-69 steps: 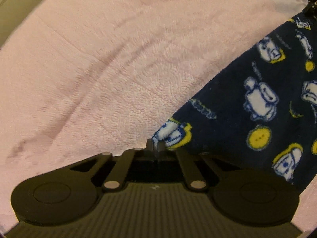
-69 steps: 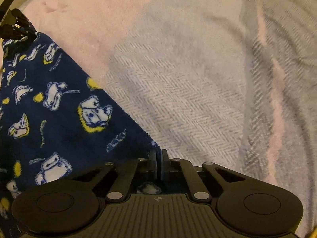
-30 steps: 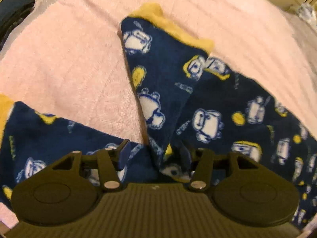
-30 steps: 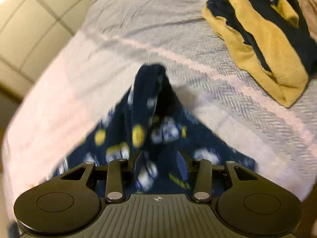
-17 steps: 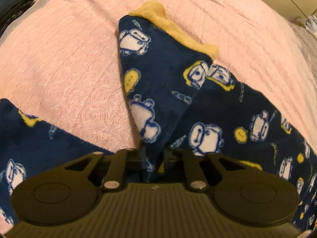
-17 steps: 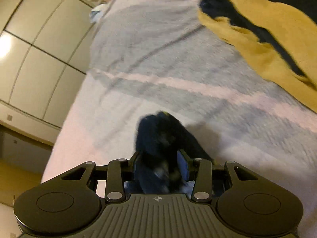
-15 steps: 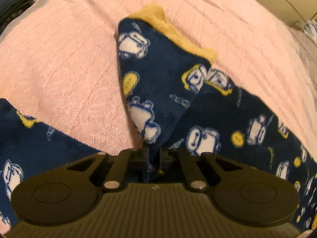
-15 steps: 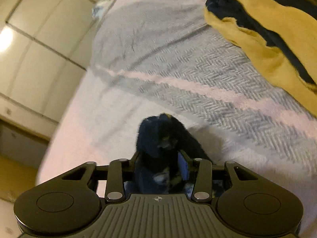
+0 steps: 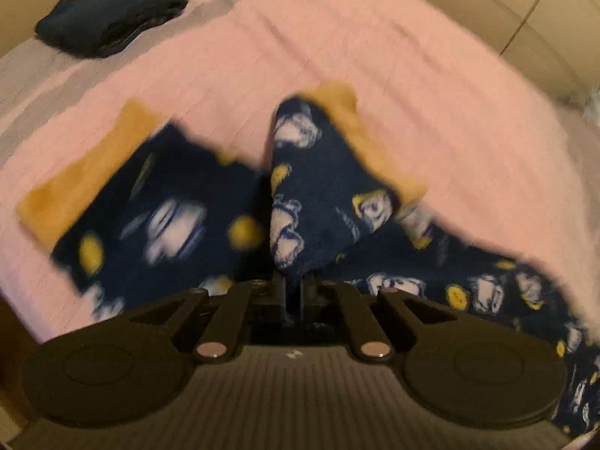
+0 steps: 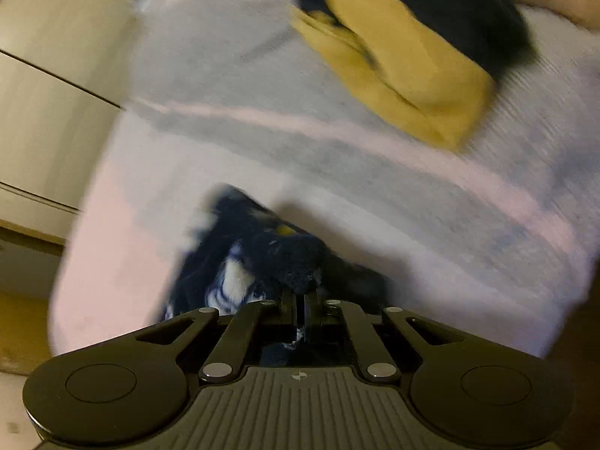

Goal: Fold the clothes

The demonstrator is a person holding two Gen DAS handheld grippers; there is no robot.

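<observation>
Left wrist view: the left gripper [image 9: 293, 292] pinches navy cartoon-print pyjama trousers [image 9: 318, 195], yellow-cuffed legs splayed mid-bed on the pink blanket [image 9: 431, 75]; a folded dark garment [image 9: 108, 15] waits near the far-left corner. Right wrist view: the right gripper [image 10: 300, 311], jaws just closed, clamps bunched fleece; a yellow-and-navy garment [image 10: 405, 60] remains unfolded.

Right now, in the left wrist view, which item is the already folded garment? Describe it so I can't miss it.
Start from the pink textured blanket and follow it to the far left corner, onto the grey striped cover. There lies a plain dark navy folded garment, a compact stack with no yellow cuffs or cartoon print, unlike the patterned fleece pyjamas.
</observation>
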